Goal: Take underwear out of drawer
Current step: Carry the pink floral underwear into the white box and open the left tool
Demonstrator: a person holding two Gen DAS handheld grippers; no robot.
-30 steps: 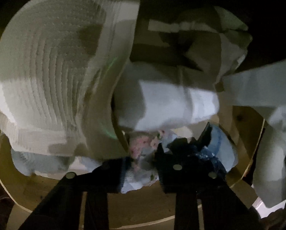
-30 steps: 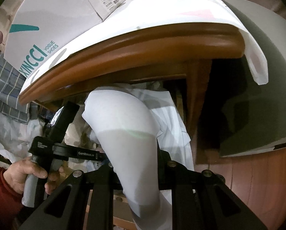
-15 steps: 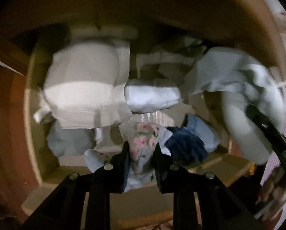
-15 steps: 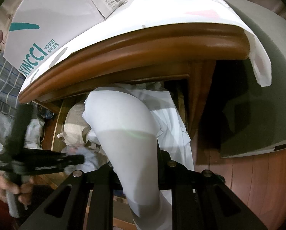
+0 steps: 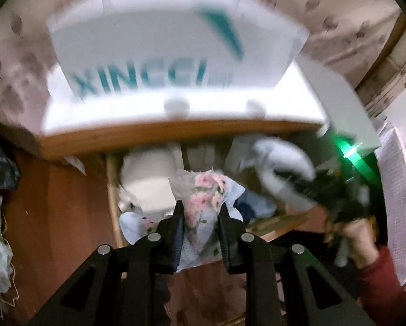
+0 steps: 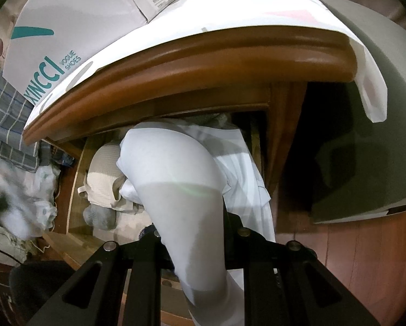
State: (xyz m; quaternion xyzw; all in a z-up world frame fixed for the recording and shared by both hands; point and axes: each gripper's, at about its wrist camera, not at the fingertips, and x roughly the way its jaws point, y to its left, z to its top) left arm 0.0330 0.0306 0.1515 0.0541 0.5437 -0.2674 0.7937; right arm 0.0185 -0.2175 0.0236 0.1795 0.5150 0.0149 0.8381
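Left gripper [image 5: 200, 212] pinches floral underwear [image 5: 203, 198] bunched upright; right gripper [image 6: 194, 233] clamps white underwear [image 6: 181, 179] lengthwise.

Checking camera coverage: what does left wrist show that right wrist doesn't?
Left wrist only: the left tongs shut on the floral underwear, and the person's right hand on the other handle.

Right wrist only: the right tongs shut on a white garment, a grey sock in the drawer, and a grey panel on the right.

Both: the XINCCI shoe box, the wooden tabletop edge, and the open drawer.
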